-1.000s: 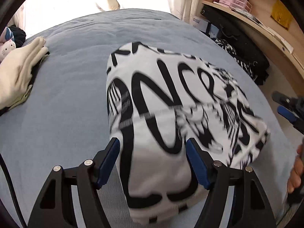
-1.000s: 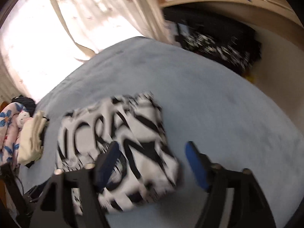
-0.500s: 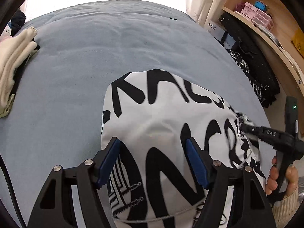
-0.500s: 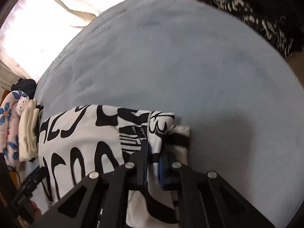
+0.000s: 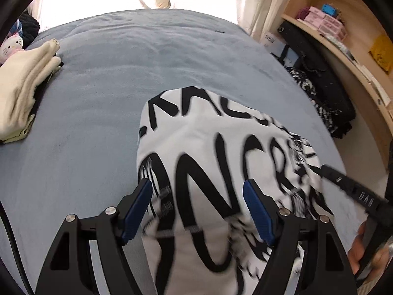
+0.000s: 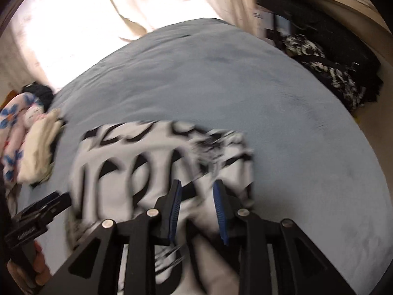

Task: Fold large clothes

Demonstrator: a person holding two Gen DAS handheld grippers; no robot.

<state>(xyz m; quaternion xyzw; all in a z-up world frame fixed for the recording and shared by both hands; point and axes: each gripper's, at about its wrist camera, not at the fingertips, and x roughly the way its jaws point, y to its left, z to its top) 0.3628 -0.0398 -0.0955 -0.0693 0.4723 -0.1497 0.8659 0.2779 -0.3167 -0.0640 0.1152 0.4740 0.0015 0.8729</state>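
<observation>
Whole thing sits on a plain blue-grey fleece bedspread (image 5: 103, 93). Over at 9 o'clock there's a folded stack of cream-coloured clothes (image 5: 22, 91), and a white Hello Kitty plush (image 5: 11, 48) peeks in around 10. Sheer pale floral curtains (image 5: 265, 2) hang at 12 to 1, very backlit. At 2 o'clock a light wooden shelf (image 5: 353, 56) holds some pink boxes (image 5: 326, 23), with a heap of black and black-and-white patterned fabric (image 5: 326, 98) bunched below it.

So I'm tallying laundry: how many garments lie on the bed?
2: a printed shirt under the claws, and a folded cream one at the bed's left edge. Others may be hidden.
</observation>
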